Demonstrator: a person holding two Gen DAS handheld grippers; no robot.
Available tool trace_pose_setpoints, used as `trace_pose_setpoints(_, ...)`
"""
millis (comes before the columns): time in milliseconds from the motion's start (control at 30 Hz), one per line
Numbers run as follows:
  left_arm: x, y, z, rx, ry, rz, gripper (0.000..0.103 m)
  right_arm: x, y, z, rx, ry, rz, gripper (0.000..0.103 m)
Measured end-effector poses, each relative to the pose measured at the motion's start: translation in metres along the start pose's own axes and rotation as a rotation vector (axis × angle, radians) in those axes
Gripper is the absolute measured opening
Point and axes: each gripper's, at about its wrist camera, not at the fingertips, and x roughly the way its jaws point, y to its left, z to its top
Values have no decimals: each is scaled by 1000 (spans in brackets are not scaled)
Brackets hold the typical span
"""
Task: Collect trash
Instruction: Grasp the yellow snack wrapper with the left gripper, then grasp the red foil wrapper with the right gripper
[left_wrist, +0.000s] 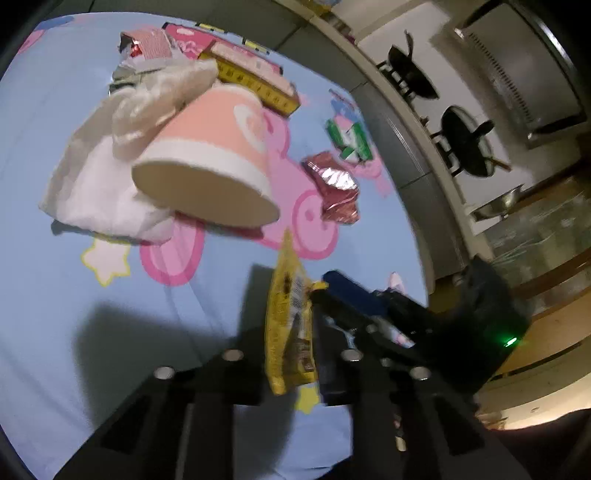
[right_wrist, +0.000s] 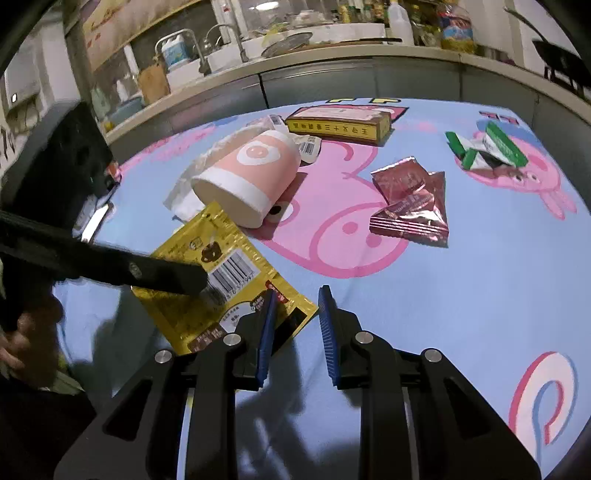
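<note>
Left gripper (left_wrist: 291, 317): the yellow wrapper (left_wrist: 290, 314) was clamped edge-on between its fingers, above the surface (left_wrist: 55, 295).
Right gripper (right_wrist: 295, 325): fingers were parted, nothing held; the wrapper's corner lay beside its left finger.

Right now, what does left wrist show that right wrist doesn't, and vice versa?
Left wrist only: stove with two black pans, and the yellow wrapper seen edge-on, clamped in the left hand-held gripper.
Right wrist only: sink with faucet, and the open right hand-held gripper.
Both: pink cup on its side, red foil packet, green wrapper, yellow box.
</note>
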Motion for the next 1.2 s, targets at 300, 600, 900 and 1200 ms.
trace_pose_setpoints(300,0,9,-1,-7,-37,68,2,-24,-50,11,232,-90,59,32)
trace_pose_setpoints(600,0,15,-3,-5,-43,78,2,-1,-87,48,318,-88,-31,65)
trace_pose_setpoints(900,0,12,-4,1,-48,90,2,19,-59,54,109,-56,-191,31)
trace_pose_setpoints(1200,1,9,-4,8,-47,104,2,-11,-67,18,224,-58,-81,13)
